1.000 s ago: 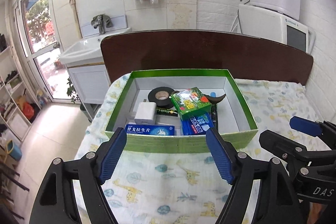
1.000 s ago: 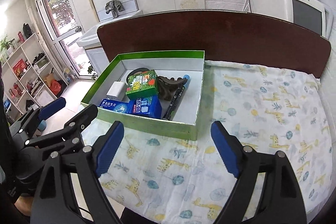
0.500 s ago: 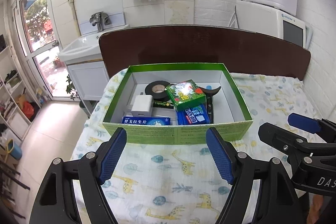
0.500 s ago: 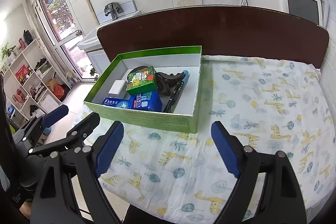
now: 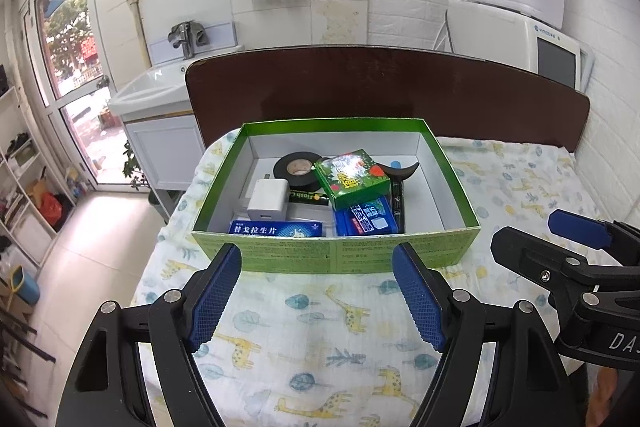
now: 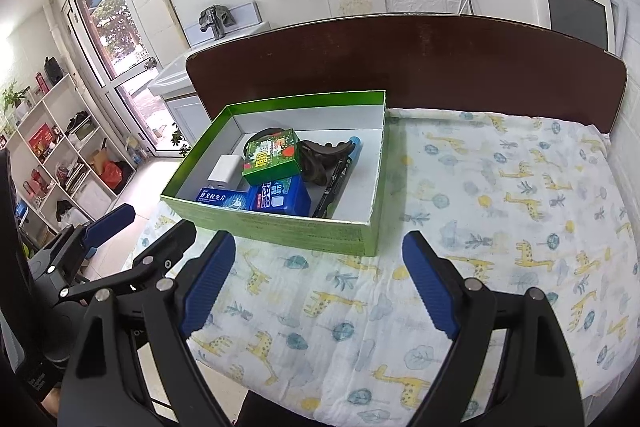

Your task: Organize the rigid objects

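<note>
A green cardboard box point(image 5: 336, 259) point(image 6: 280, 227) stands on the giraffe-print cloth at the table's left back. In it lie a black tape roll point(image 5: 297, 167), a white charger point(image 5: 267, 199) point(image 6: 224, 169), a green carton point(image 5: 352, 178) point(image 6: 273, 157), a blue packet point(image 5: 367, 215) point(image 6: 280, 195), a blue-and-white medicine box point(image 5: 276, 228) point(image 6: 219, 199), a black pen point(image 5: 398, 201) point(image 6: 334, 187) and a dark curved piece point(image 6: 320, 157). My left gripper point(image 5: 318, 297) is open and empty in front of the box. My right gripper point(image 6: 316, 285) is open and empty, to the right of the left one.
The cloth-covered table point(image 6: 500, 211) ends at a dark brown board point(image 6: 400, 55) at the back. A sink cabinet point(image 5: 160, 131) stands beyond the left edge. White appliances point(image 5: 516, 7) stand at the back right. Shelves point(image 6: 52, 155) line the left wall.
Both grippers have drawn back and up from the box, which now looks smaller and farther. Both stay open. The box's contents have not moved.
</note>
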A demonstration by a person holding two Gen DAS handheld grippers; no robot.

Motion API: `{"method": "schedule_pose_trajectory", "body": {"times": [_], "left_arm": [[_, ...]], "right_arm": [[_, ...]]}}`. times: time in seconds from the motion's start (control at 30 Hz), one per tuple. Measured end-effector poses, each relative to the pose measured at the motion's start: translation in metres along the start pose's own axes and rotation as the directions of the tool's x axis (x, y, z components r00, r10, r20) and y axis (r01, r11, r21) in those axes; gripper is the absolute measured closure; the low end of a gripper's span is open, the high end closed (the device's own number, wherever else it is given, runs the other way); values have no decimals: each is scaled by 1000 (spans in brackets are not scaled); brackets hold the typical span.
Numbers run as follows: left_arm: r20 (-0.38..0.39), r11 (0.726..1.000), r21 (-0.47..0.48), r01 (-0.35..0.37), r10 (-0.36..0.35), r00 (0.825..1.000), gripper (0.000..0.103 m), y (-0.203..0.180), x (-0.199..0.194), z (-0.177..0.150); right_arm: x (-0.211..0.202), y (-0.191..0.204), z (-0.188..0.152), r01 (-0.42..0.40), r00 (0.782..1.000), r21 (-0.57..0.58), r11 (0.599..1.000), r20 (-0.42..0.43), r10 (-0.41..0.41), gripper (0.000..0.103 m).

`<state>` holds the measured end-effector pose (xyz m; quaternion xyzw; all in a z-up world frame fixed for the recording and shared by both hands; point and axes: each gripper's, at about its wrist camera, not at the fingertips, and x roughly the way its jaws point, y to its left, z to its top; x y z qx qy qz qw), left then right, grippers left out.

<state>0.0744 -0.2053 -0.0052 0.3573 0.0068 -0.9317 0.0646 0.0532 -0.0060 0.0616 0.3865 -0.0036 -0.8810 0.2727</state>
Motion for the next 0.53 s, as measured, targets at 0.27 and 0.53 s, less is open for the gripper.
{"method": "schedule_pose_trajectory", "body": {"times": [0.27,0.53], "left_arm": [[6,1000,-6,1,-1,1000,25,3,0,1],[7,1000,-10,-1,1,1000,25,2,-1,2]], "right_arm": [[-1,4,1,7,1000,-7,1000,8,-7,17],[-3,6,2,17,1000,-7,1000,10,-17,17]]}}
